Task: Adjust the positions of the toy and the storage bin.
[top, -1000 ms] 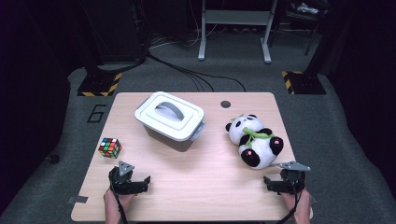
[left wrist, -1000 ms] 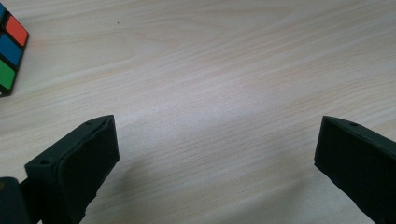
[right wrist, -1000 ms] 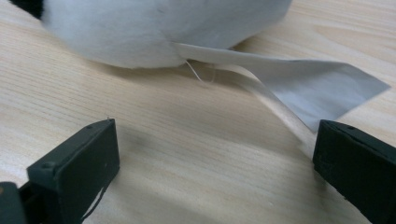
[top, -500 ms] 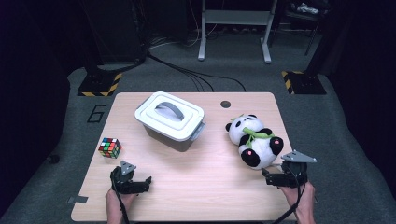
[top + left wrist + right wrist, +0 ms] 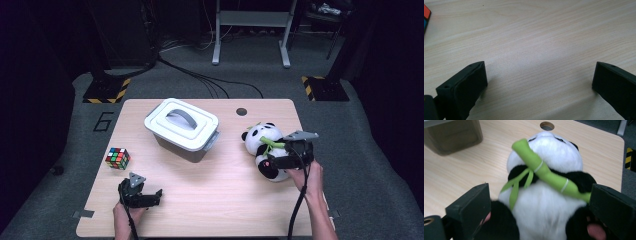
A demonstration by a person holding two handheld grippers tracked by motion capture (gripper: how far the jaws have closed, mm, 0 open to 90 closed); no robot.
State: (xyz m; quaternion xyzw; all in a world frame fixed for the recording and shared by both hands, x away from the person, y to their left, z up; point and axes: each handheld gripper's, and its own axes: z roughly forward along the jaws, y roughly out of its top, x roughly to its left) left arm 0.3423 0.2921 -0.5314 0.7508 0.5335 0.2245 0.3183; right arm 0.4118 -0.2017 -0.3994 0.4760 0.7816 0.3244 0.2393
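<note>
Black jaws of the right gripper [image 5: 539, 205] spread wide around the plush panda [image 5: 544, 202].
We see the left gripper [image 5: 540, 80] equally wide, bare table [image 5: 536, 37] between its fingers [image 5: 464, 85].

The table [image 5: 210, 200] is pale wood-grain laminate with a smooth, faintly shiny top, and the lidded storage box [image 5: 182, 129] on it looks like smooth grey plastic. The plush panda [image 5: 544, 195] is soft, fuzzy cloth holding a green fabric bamboo stalk [image 5: 544, 171]. Both grippers' jaws look matt black with a finely textured rubbery face, and the Rubik's cube [image 5: 117, 158] has glossy coloured tiles.
</note>
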